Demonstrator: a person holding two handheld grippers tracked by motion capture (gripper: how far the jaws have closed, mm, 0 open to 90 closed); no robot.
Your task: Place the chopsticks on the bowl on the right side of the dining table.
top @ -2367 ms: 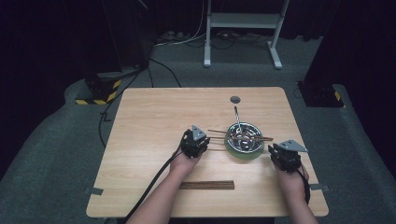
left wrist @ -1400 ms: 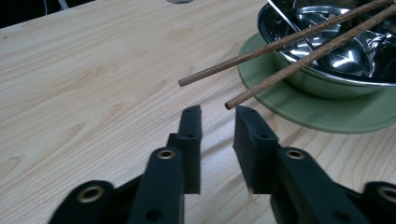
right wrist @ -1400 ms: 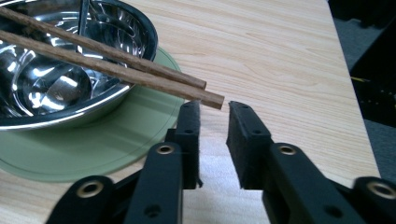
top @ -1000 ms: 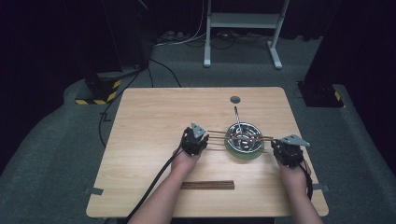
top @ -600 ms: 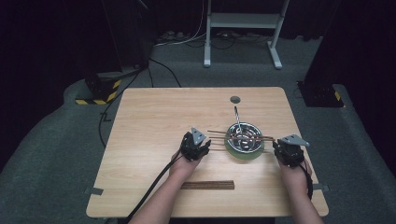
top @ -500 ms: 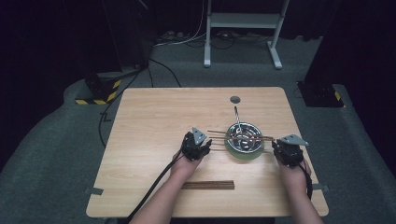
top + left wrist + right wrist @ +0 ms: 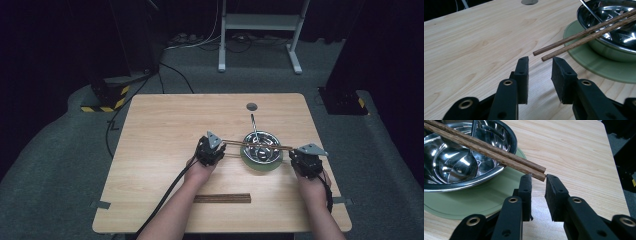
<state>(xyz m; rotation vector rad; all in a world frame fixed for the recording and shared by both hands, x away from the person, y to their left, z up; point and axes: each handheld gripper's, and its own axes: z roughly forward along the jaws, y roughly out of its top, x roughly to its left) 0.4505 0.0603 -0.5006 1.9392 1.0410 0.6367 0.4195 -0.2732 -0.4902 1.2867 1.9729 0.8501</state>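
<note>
Chopsticks (image 7: 257,145) across bowl (image 7: 260,148), between both grippers

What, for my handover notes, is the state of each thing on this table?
Chopsticks: laid as a pair across the bowl's rim.
Steel bowl: upright on the green plate.
Green plate: flat on the table.
Spoon: resting in the bowl.
Second chopstick pair: lying flat near the table's front edge.
Left gripper: open, jaws just been closing, nothing between.
Right gripper: open, chopstick ends at its tips.

Black fingers (image 7: 522,75) (brass-ringed screw holes), grey three-cornered plates, trailing black cables
</note>
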